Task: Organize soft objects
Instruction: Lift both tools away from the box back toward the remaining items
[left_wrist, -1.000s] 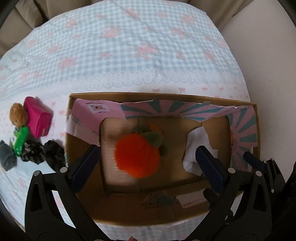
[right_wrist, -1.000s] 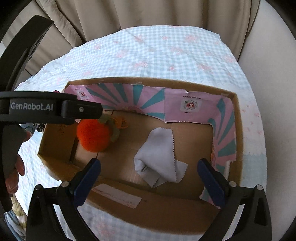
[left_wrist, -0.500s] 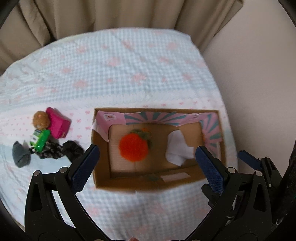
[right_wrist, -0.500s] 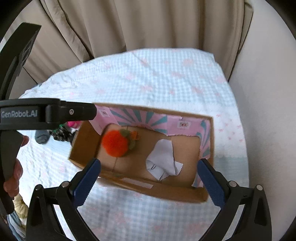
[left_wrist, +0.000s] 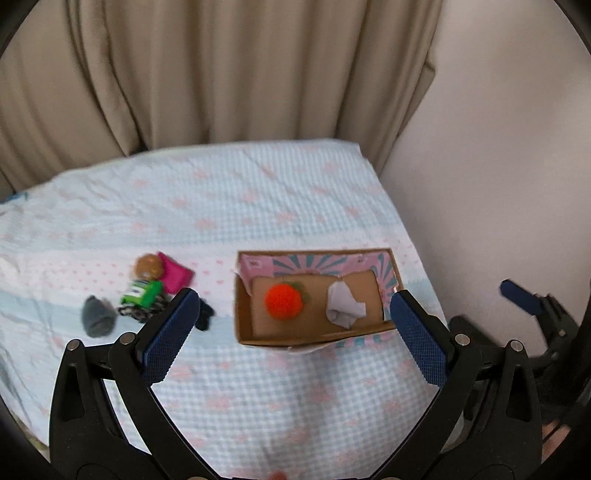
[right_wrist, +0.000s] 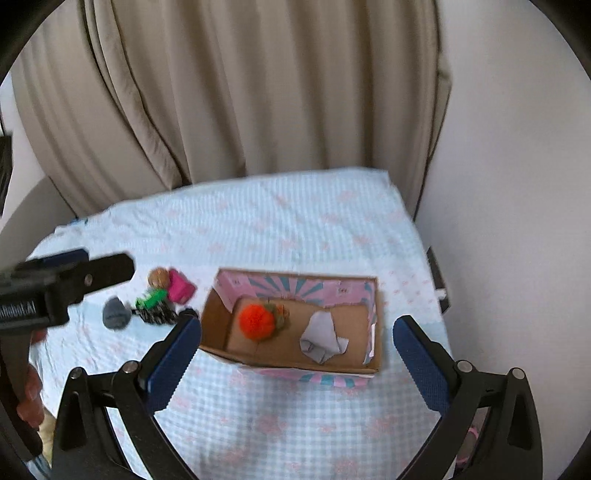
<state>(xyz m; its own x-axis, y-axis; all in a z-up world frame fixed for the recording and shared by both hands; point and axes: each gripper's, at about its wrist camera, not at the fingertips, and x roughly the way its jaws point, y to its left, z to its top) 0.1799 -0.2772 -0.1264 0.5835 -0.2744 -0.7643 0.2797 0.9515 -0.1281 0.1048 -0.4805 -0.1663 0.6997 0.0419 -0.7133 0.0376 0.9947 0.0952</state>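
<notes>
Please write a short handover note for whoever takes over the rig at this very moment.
Left gripper: open, empty, above the bed.
Right gripper: open, empty.
Done: fluffy orange pom-pom and white folded cloth lie apart inside the open cardboard box.
Left: the pile beside the box on the checked bedspread: grey fabric lump, brown plush ball, magenta pouch, green item, dark scrunchies.

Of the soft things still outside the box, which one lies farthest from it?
The grey bundle, at the far left end of the pile; the pink pouch and brown ball sit nearer the cardboard box.
</notes>
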